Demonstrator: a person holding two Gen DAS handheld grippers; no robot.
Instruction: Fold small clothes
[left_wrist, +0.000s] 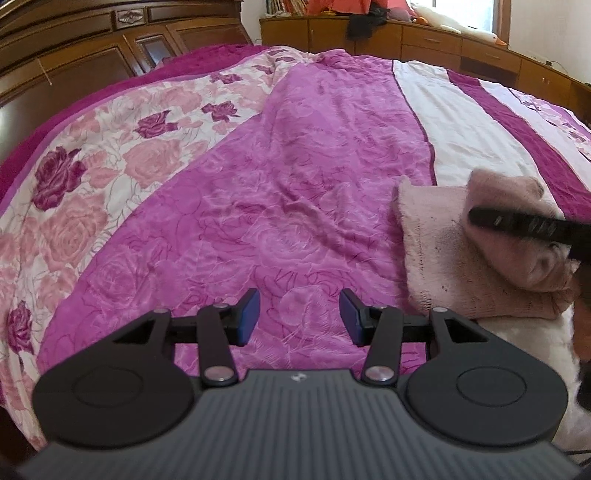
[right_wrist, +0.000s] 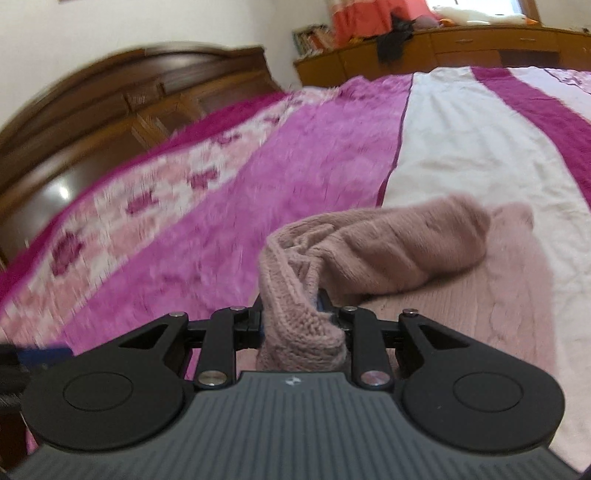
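A small pale pink knitted garment lies on the bed at the right of the left wrist view. My right gripper is shut on its ribbed edge, and a folded-over part is lifted across the flat part. The right gripper's black finger shows over the garment in the left wrist view. My left gripper hovers open over the magenta quilt, left of the garment, with nothing between its blue pads. The right wrist view is blurred by motion.
The bed carries a magenta, rose-patterned and white quilt. A dark wooden headboard stands at the far left. A wooden cabinet with clothes and a plush toy runs along the far side.
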